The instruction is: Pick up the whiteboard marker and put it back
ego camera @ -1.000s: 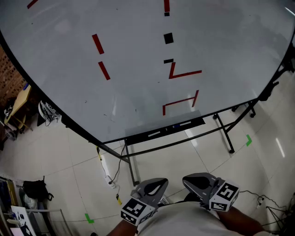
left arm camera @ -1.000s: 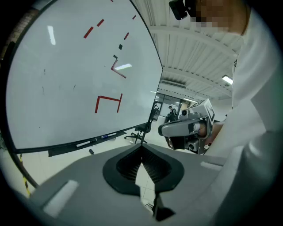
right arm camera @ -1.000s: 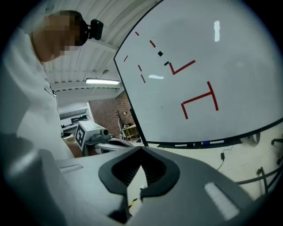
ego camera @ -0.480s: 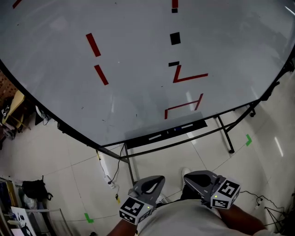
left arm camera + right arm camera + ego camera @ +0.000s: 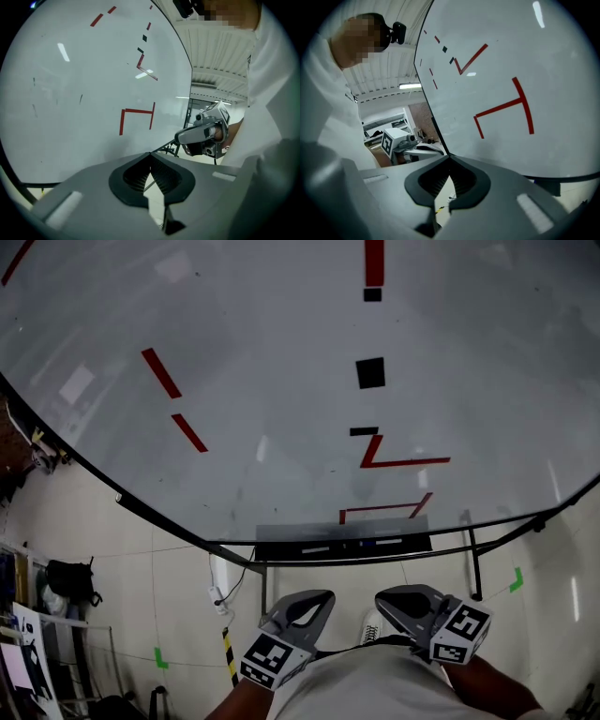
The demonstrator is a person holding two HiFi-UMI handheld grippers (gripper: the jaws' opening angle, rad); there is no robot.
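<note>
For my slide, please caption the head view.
Shut, empty left gripper and right gripper held before a whiteboard bearing red marks.

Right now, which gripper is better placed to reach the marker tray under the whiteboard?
Right, narrowly. The left gripper and right gripper both hang near the body, tongs shut and empty, short of the long black tray; only the right gripper view shows that tray's end.

Bright even indoor light, ceiling-lamp glare streaks on the whiteboard (image 5: 281,352), strong fisheye curvature, dark vignetted corners
</note>
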